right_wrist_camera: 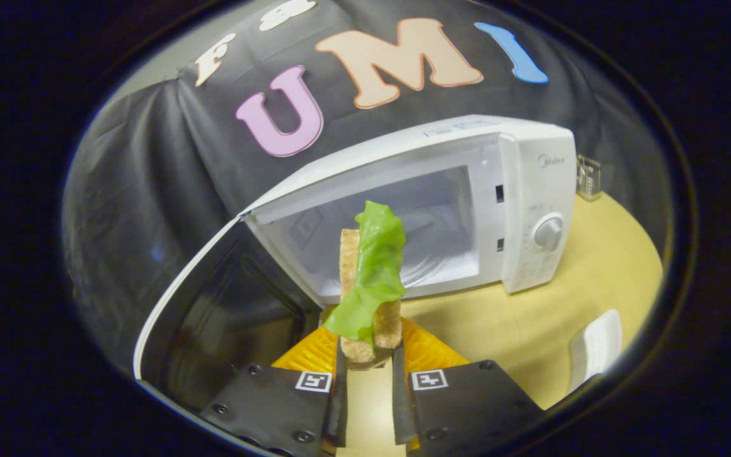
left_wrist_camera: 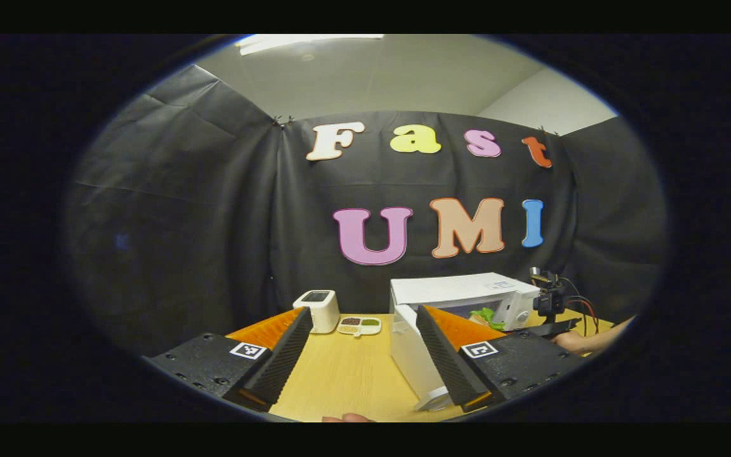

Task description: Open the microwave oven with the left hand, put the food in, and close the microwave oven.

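Food (right_wrist_camera: 372, 279), a slab of brown toasted bread with a limp green lettuce leaf draped over it, stands on edge between the fingers of the right tool (right_wrist_camera: 368, 374), both of which press on its lower end. It hangs just in front of the white box-shaped microwave oven (right_wrist_camera: 530, 209), level with the open cavity and not yet inside. The oven's dark-glass door (right_wrist_camera: 213, 317) is swung wide on the left of the oven.

The bread looks light and fairly stiff but crumbly, so a firm squeeze would likely crush it; a hold across its flat faces near the bottom edge, as now, seems right. The leaf is soft and floppy, lies loose on the bread, and could slide off if the piece is tipped or jolted.

In the left gripper view, the left tool (left_wrist_camera: 362, 355) has its fingers spread wide and holds nothing, hovering above the pale wooden desk (left_wrist_camera: 346, 374) in front of the oven, with the door's white edge just beside its right finger. Left of the oven stand a small white boxy appliance (left_wrist_camera: 319, 310) and a shallow divided dish (left_wrist_camera: 359, 325).
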Motion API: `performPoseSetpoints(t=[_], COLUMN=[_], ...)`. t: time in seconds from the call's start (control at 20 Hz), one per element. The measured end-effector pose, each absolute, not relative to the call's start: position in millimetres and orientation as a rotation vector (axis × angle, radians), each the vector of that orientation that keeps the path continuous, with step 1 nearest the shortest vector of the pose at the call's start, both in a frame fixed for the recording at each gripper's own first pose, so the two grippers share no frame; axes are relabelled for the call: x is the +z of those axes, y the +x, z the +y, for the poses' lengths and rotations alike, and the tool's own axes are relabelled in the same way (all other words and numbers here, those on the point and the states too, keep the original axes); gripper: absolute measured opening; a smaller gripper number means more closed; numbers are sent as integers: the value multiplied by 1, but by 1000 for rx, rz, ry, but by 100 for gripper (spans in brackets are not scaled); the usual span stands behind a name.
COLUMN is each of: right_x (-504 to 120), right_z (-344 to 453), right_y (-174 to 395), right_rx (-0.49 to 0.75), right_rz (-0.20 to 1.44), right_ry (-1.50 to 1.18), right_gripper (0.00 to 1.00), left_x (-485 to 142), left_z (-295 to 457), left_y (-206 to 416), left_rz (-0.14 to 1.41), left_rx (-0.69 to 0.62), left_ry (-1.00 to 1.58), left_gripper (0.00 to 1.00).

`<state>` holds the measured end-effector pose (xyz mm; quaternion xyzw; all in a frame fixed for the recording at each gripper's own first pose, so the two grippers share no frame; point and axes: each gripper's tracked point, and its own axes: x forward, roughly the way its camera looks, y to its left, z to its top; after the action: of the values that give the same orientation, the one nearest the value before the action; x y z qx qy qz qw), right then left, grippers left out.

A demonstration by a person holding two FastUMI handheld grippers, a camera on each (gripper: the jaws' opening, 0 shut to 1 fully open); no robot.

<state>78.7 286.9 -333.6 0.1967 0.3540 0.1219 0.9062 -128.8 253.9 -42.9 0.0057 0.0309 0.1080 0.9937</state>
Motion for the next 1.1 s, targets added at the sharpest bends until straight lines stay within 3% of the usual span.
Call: performPoseSetpoints(t=[0.1,0.15,0.2,0.55,1.1], right_x=[-338,-340,-343,-355,-392], right_z=[293,299,307,328,345], right_y=[103,114,124,183,219], right_rx=[196,174,157,2,-110], right_rz=[707,705,704,664,676], right_ry=[457,498,546,782,919], right_gripper=[30,23,30,30,31], left_x=[-45,-48,-50,-53,-53], left_z=[253,249,249,250,272], left_y=[-133,-134,-135,-134,-153], left_rz=[62,66,73,105,124], left_rx=[216,206,205,194,279], left_ry=[-13,-26,-32,-8,48], left_gripper=[95,95,94,95,96])
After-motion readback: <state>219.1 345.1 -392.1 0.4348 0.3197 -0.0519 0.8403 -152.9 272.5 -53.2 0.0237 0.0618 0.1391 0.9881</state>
